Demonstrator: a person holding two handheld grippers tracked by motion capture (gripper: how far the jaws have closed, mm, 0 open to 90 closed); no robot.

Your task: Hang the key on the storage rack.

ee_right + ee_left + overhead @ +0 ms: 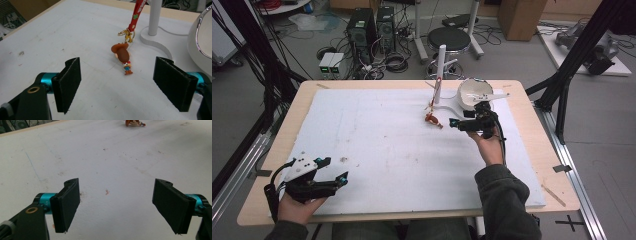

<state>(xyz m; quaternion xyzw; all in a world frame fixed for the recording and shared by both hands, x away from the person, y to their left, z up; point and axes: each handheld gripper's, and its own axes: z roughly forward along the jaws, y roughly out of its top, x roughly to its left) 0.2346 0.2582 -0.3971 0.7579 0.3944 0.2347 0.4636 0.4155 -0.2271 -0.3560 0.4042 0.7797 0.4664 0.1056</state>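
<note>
The figure (123, 56), a small cowboy-hatted keychain toy, lies flat on the white mat (377, 145) just in front of the stand (153, 17), a white post on a flat curved base. A gold ring (127, 35) joins its hat end to a red strap (136, 13), which runs up beside the post and seems to hang from it, so the toy is likely tethered there and simply lying at the slack end. The strap carries a green clover-like mark and some pale lettering too small to read; no brand can be made out on anything else.

The right gripper (117, 82) is held low over the mat, near the figure on the side away from the stand, with its jaws spread wide and nothing between them. It points straight at the toy, which sits centred between the pads, so this reads as a line-up for a grasp. To the right of the stand, touching its base, sits a white bowl-shaped housing (476, 92) with a shiny rim.

The left gripper (329, 172) rests well away from the stand at the near left of the mat, jaws also wide apart and empty, apparently parked out of the way. Its own view shows the figure (134, 123) far off across the stained mat.
</note>
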